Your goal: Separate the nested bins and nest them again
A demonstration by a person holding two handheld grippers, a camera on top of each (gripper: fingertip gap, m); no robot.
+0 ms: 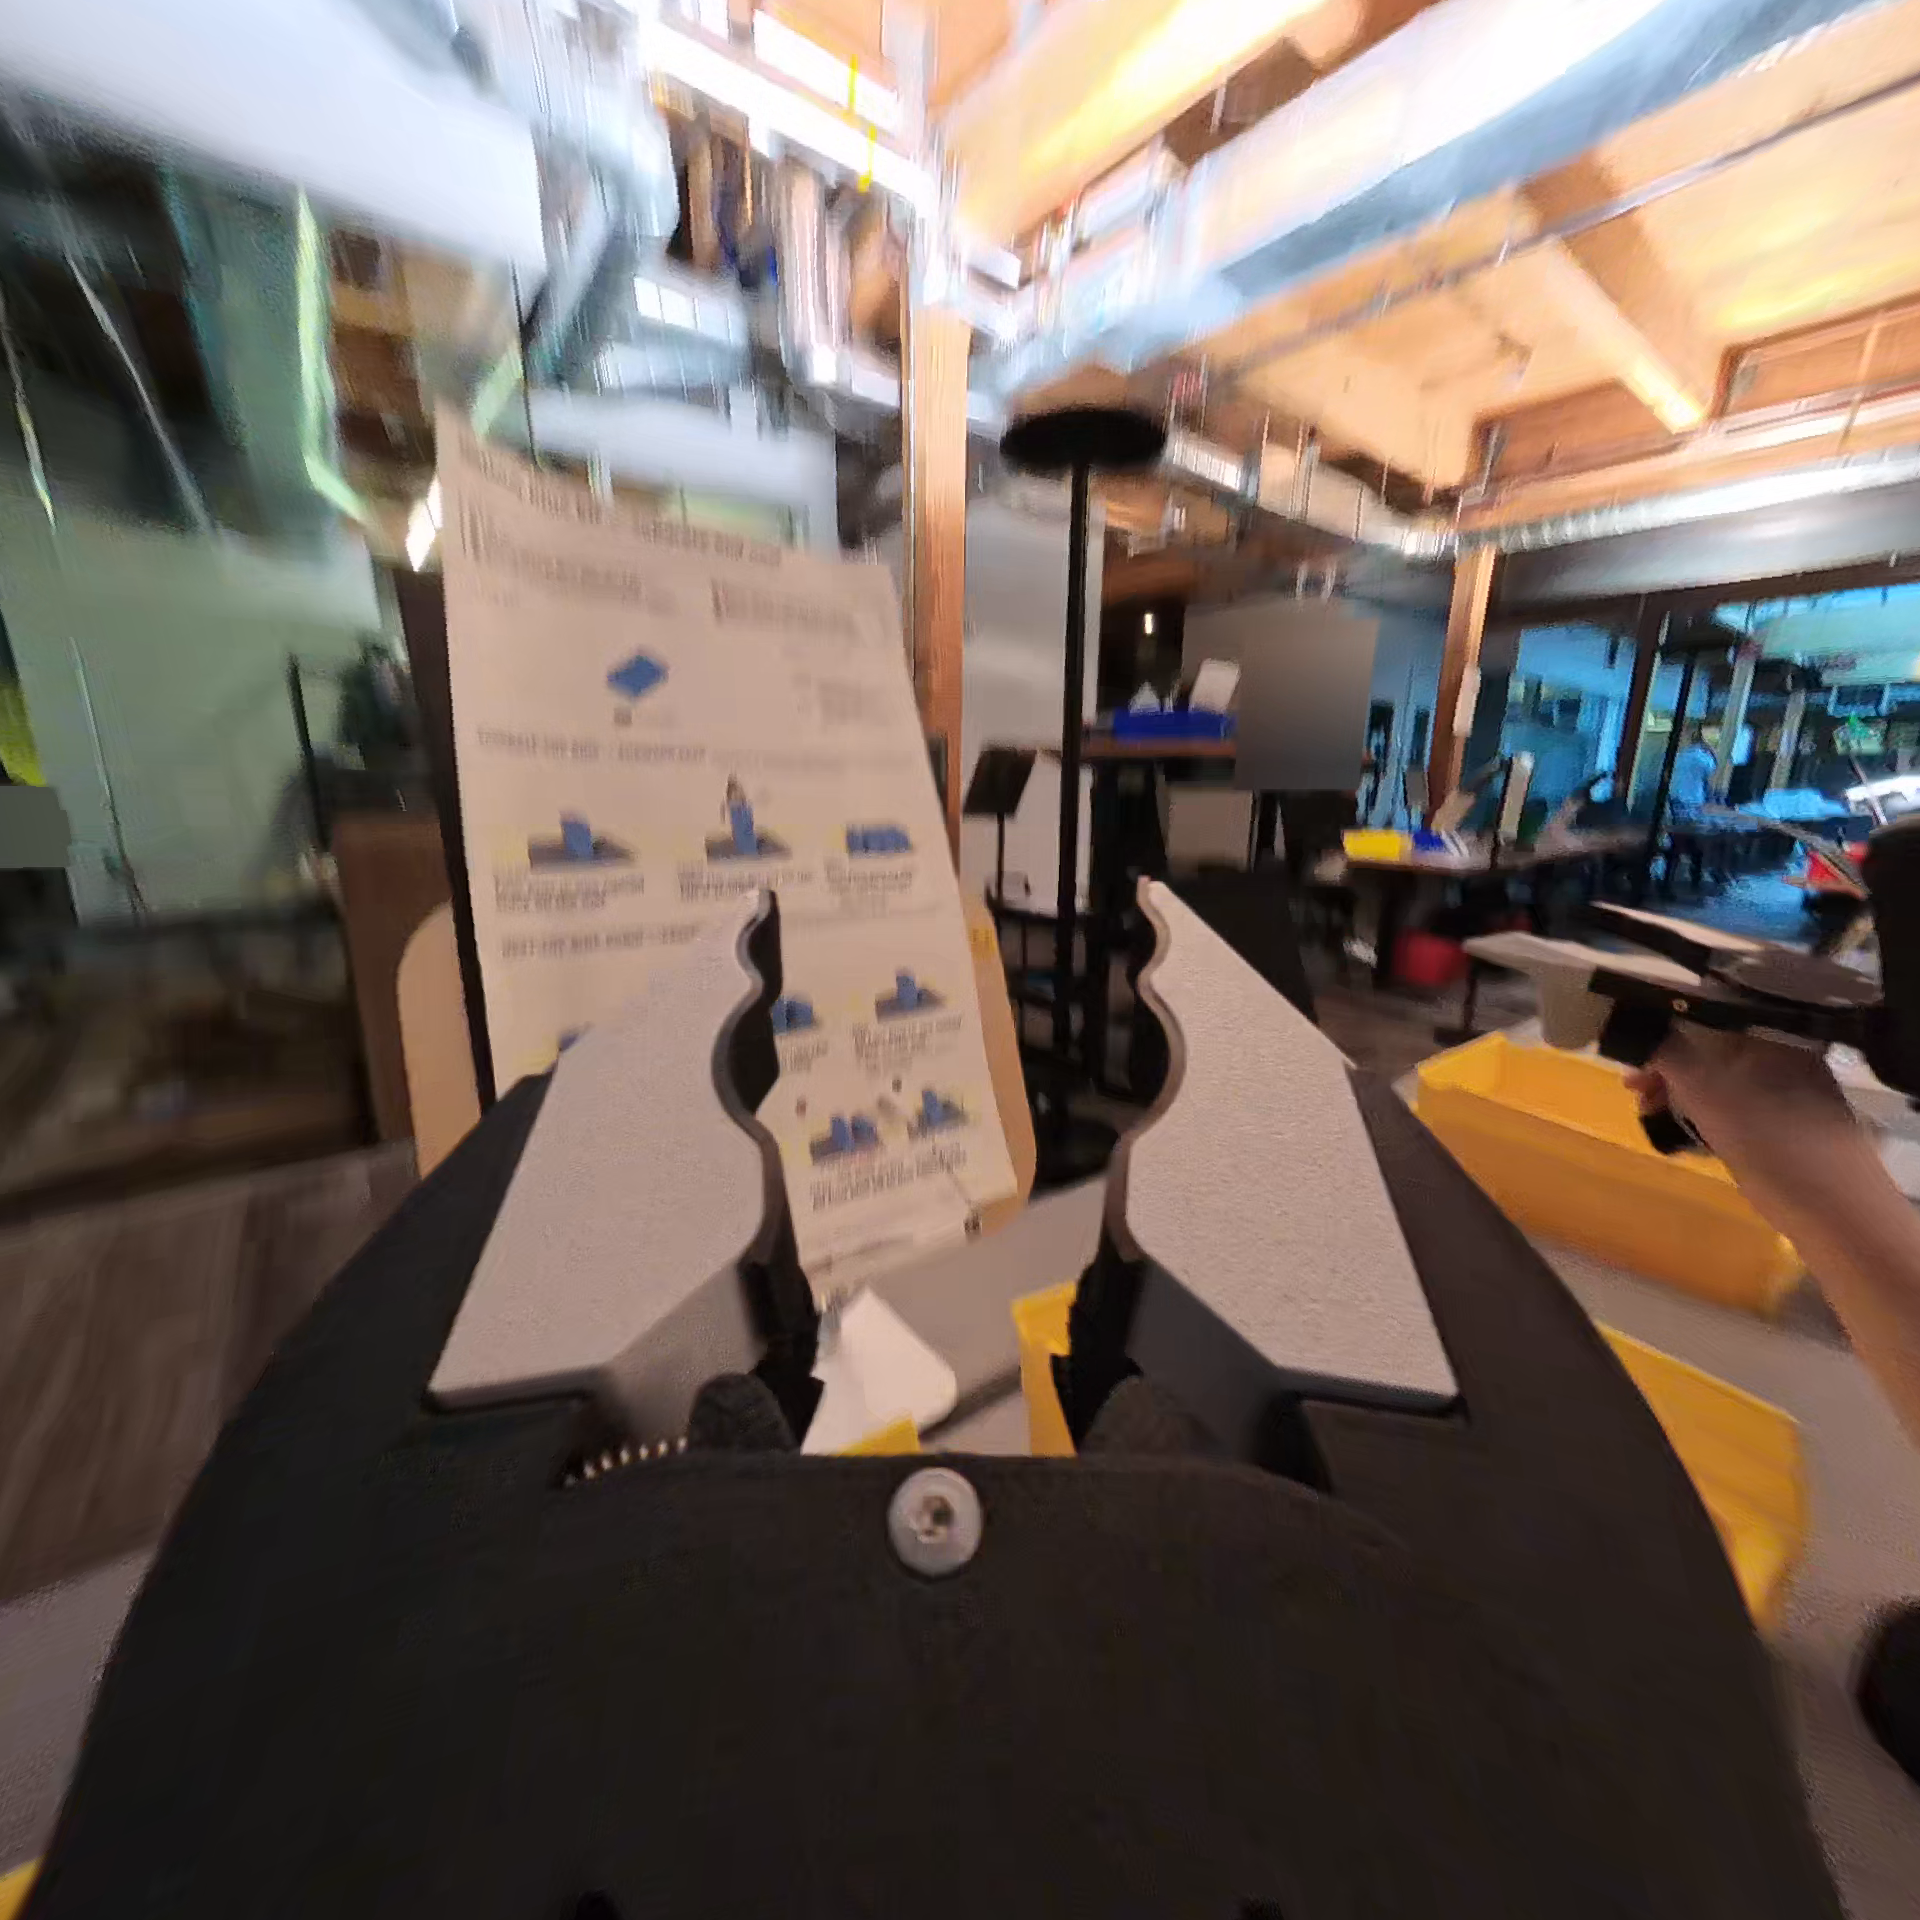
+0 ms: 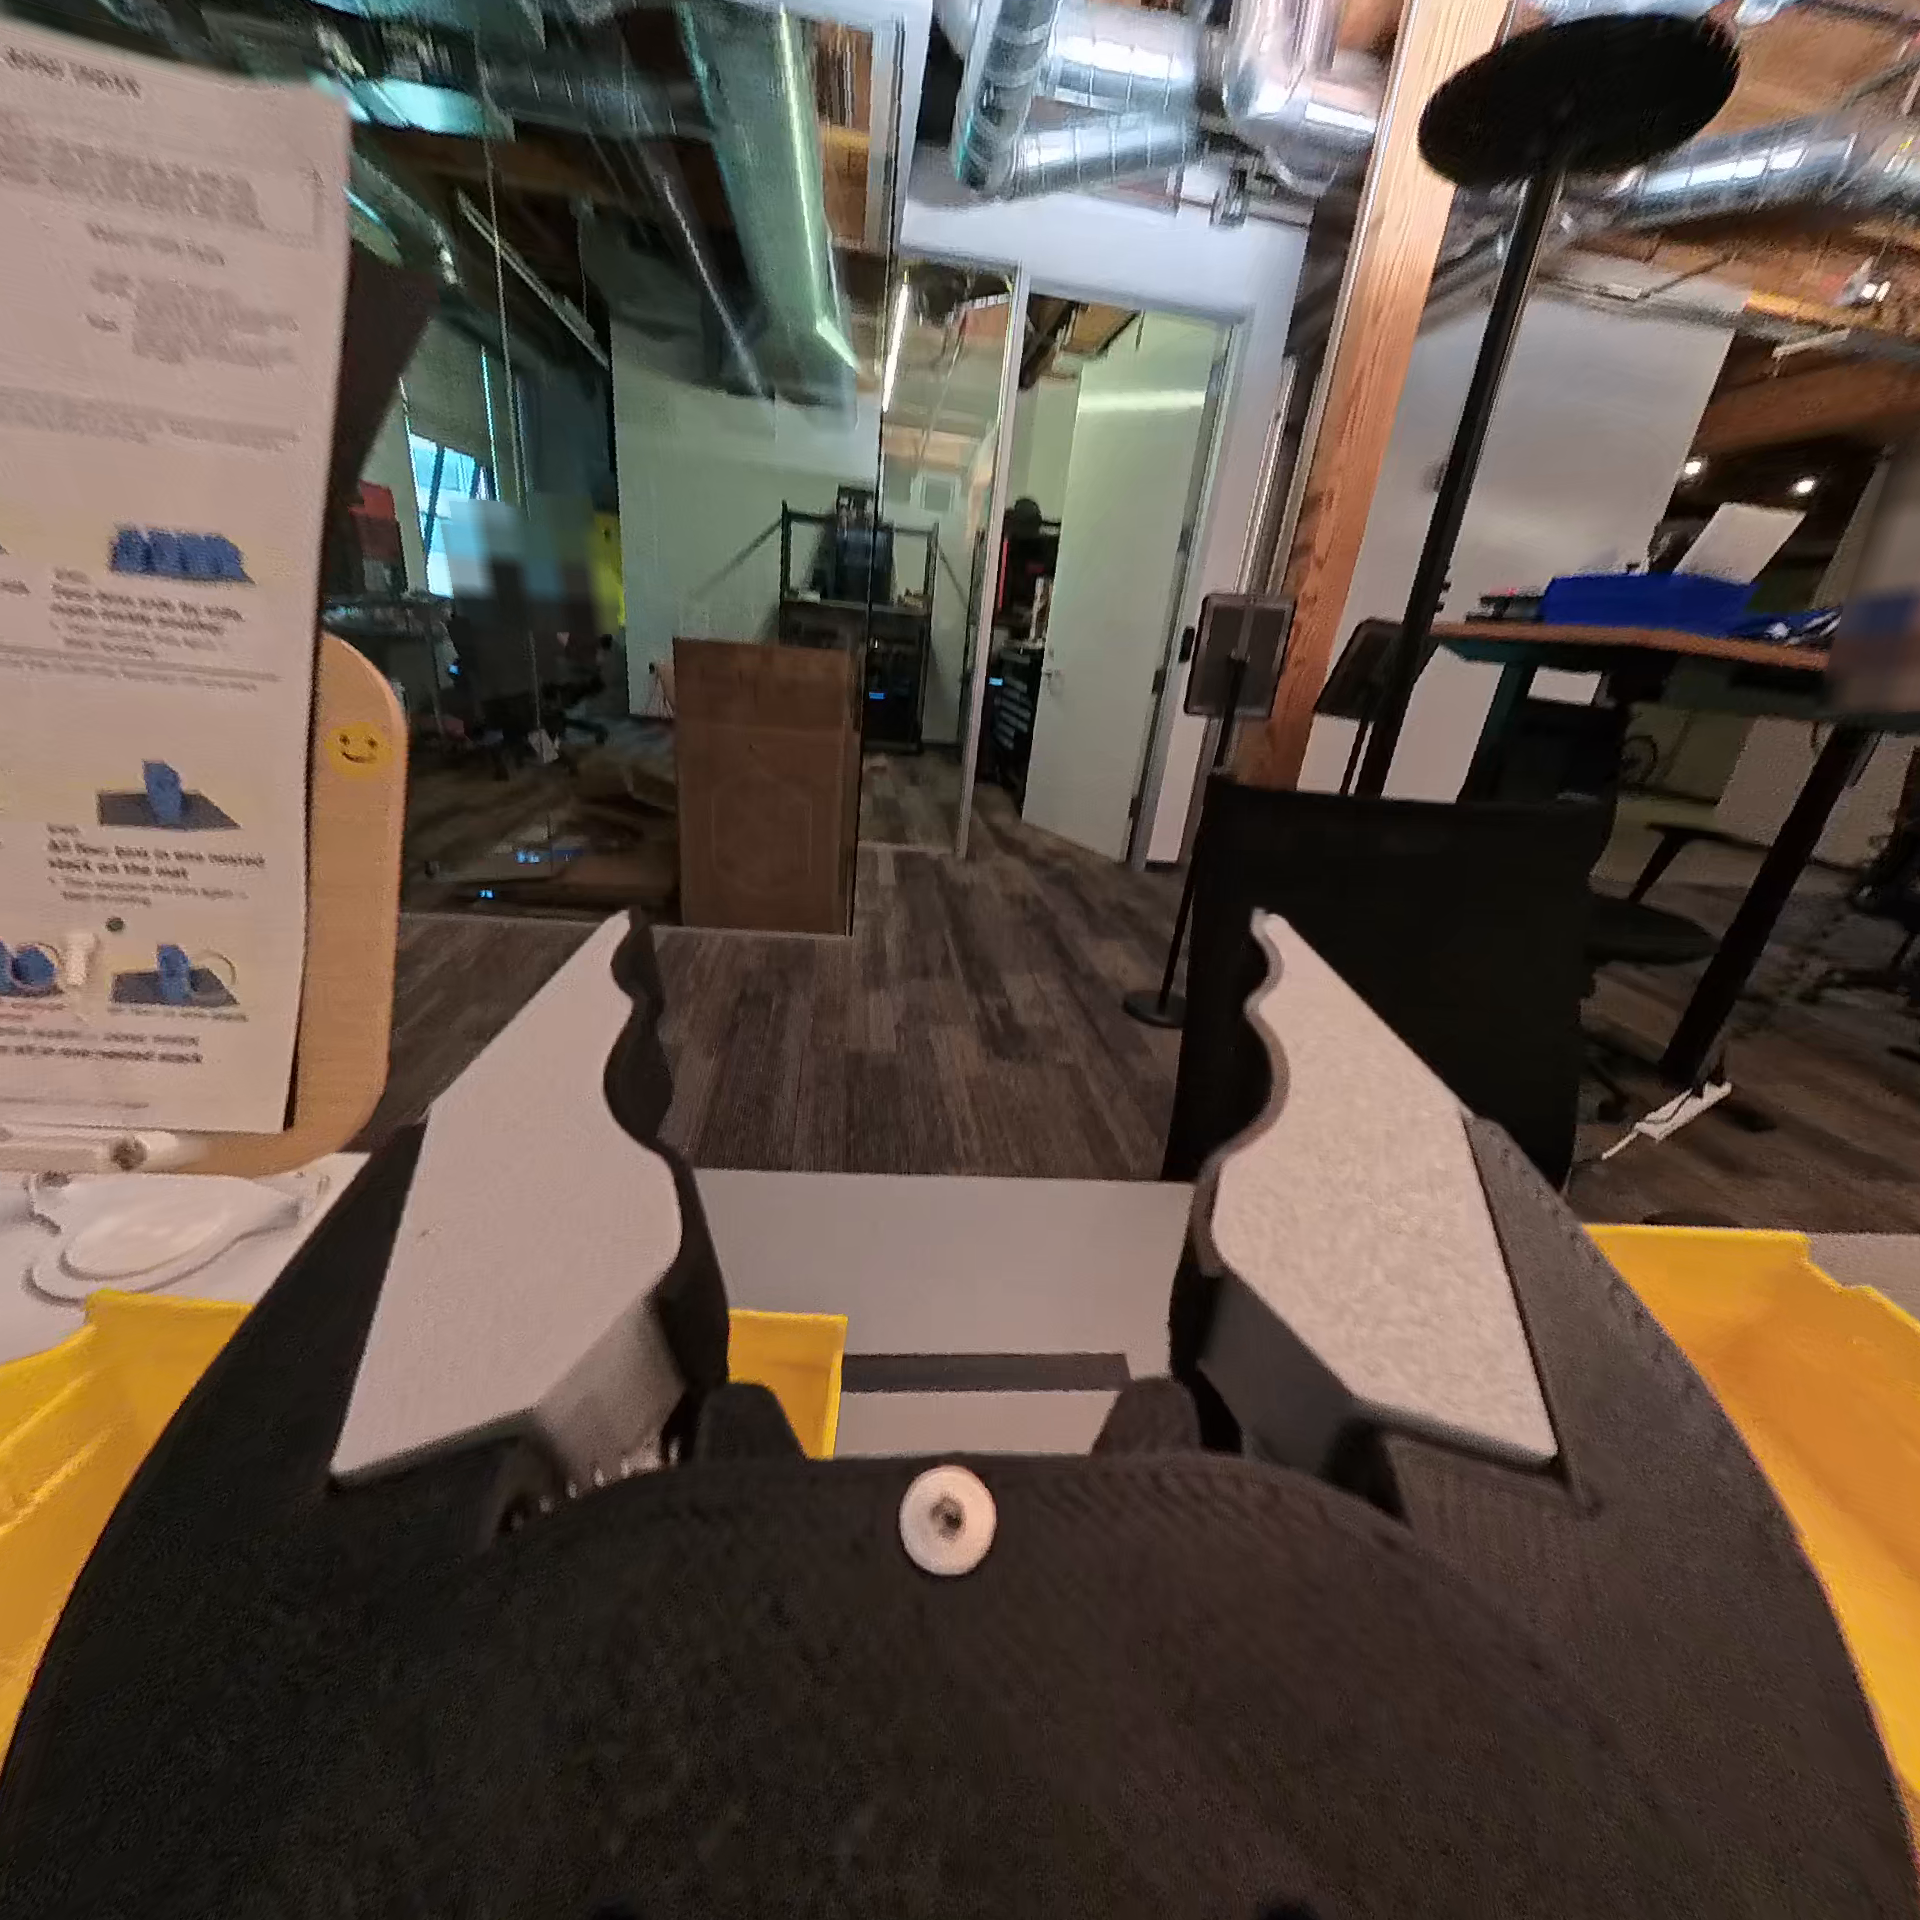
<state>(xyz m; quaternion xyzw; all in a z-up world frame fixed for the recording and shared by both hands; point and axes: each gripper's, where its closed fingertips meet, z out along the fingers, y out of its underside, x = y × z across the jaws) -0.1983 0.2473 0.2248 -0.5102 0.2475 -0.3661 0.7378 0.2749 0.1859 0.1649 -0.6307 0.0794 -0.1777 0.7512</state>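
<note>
Both grippers, left [image 1: 956, 904] and right [image 2: 945, 935], hover with jaws wide and empty, raised off the bench, probably between grasps, while yellow bins [image 1: 1558, 1153] sit low in frame, apart.

Bright indoor light from ceiling fixtures [image 1: 1091, 94]. The left view is heavily motion-blurred; the right is sharper, with wide-angle bending at the edges.

left gripper [image 1: 956, 914] raised, jaws apart, right gripper [image 2: 951, 935] wide open
</note>
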